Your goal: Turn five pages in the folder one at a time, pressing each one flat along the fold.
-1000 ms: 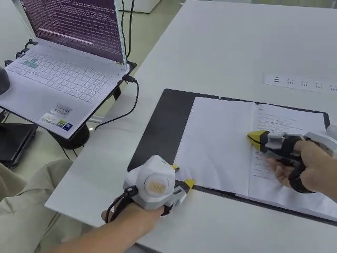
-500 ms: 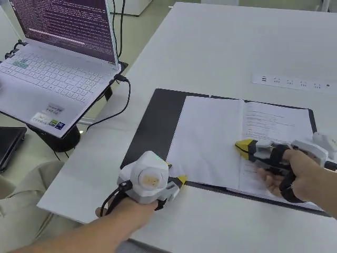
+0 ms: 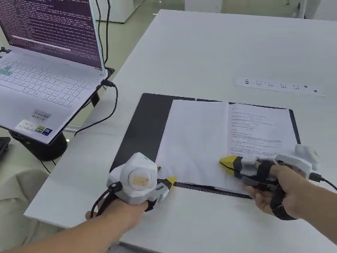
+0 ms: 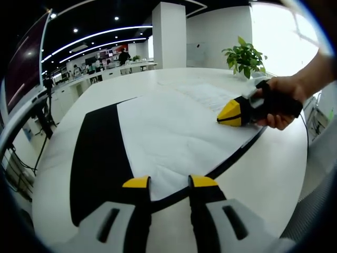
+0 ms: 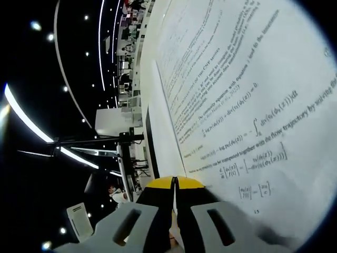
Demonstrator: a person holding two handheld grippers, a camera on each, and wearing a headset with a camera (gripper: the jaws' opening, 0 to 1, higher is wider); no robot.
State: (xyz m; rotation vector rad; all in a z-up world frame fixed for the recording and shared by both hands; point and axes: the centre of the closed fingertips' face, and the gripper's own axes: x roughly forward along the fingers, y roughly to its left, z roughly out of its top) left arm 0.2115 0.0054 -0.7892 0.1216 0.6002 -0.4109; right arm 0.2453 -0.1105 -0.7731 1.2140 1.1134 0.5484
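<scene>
Head view: we look down on the folder (image 3: 143,129), which lies open on the white table (image 3: 210,47) with its black cover showing at the left. A blank leaf (image 3: 195,139) lies flat on the left side and a printed page (image 3: 260,129) on the right. The right gripper (image 3: 227,162), held in a hand (image 3: 281,185), lies low over the paper with its yellow tips at the near end of the fold. The left gripper (image 3: 169,182) rests at the folder's near edge, beside the blank leaf's corner. A laptop (image 3: 47,63) and a power strip (image 3: 276,85) sit well apart from the work.

Left gripper view: we see its two jaws parted with a moderate gap and nothing held. The folder's dark near edge runs across just beyond the tips.

Right gripper view: the jaws are drawn together, tip against tip, close over the printed page, with the fold running away ahead of them (we cannot tell whether they actually bear on the paper).

We judge that this is a pressing step: a leaf is over and the closed tips are placed to run along the crease. At least one page has been turned. We cannot read from these pictures how many of the five that makes, and the printed stack on the right suggests turns are left.
</scene>
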